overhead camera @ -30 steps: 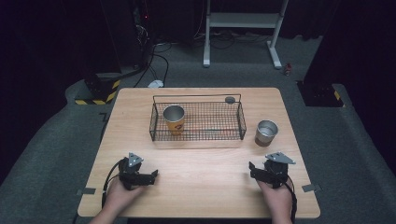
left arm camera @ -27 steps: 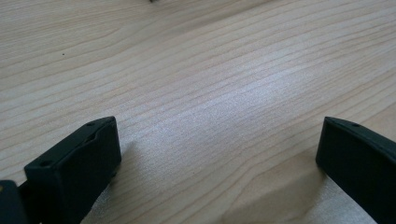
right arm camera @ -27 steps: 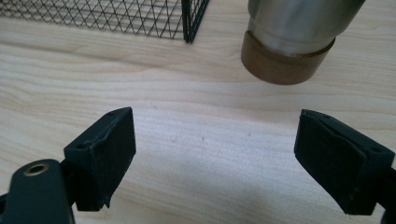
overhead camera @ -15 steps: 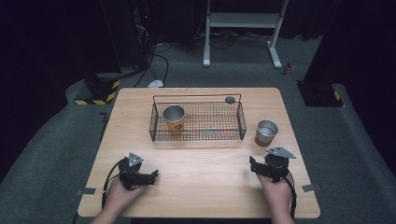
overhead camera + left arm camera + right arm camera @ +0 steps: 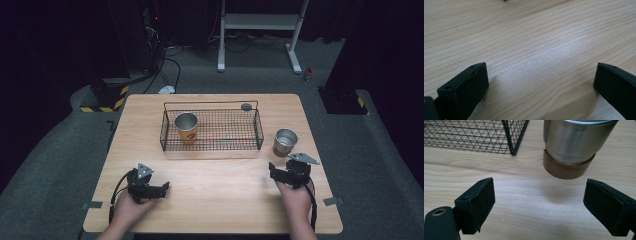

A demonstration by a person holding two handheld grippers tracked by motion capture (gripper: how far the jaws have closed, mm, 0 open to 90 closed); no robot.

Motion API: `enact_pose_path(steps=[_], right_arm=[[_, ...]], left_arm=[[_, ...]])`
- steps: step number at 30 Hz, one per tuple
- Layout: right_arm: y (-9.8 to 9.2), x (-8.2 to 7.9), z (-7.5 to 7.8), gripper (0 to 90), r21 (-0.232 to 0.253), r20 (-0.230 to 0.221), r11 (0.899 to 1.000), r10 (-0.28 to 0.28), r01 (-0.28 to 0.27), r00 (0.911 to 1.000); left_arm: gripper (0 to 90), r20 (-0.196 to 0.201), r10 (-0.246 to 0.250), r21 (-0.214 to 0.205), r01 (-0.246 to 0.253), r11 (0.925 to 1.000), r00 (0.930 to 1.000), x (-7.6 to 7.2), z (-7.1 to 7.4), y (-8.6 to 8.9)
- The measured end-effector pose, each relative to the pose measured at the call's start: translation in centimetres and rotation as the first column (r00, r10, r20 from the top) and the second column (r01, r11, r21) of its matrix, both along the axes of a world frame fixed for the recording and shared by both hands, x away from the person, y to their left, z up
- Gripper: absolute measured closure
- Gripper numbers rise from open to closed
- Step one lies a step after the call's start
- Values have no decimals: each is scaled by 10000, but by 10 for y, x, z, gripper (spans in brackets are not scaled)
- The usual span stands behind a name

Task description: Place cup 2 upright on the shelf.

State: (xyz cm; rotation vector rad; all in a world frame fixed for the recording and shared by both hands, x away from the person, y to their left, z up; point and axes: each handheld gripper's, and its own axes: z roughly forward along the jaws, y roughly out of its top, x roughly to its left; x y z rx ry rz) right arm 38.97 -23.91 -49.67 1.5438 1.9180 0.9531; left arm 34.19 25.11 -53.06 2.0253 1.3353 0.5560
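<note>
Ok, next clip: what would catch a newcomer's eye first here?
Probably the black wire basket at the middle of the wooden table, with an orange-labelled metal cup standing at its left end. A second steel cup with a brown base stands outside, off the basket's right end, right ahead of the open right gripper. The left gripper, also open, rests low over bare wood near the front edge.

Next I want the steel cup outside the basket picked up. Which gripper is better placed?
Right. The right gripper sits just short of the steel cup, jaws open and facing it. The left gripper lies across the table, facing bare wood.
</note>
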Motion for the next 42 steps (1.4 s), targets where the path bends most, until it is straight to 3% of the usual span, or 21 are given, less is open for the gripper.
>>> enact_pose_path(steps=[6, 17, 34, 40, 42], right_arm=[[0, 10, 1, 100, -470, 150, 9987, -189, 196, 9997], [-3, 33, 7, 95, -526, 205, 9979, -372, 382, 9991], [-15, 62, 3, 95, 265, 289, 9952, -947, 939, 9951], [-13, 66, -1, 117, 276, 594, 9958, -887, 872, 9943], [-11, 70, 0, 114, 168, 486, 9961, -875, 867, 9950]], left_arm=[[2, 2, -1, 19, 1, 10000, 10000, 1, 0, 0], [2, 6, -74, 64, 74, 10000, 10000, 2, 0, 0], [2, 2, -62, 44, 62, 10000, 10000, 1, 0, 0], [2, 3, -71, 58, 71, 10000, 10000, 1, 0, 0], [2, 6, -76, 72, 76, 9999, 10000, 2, 0, 0]])
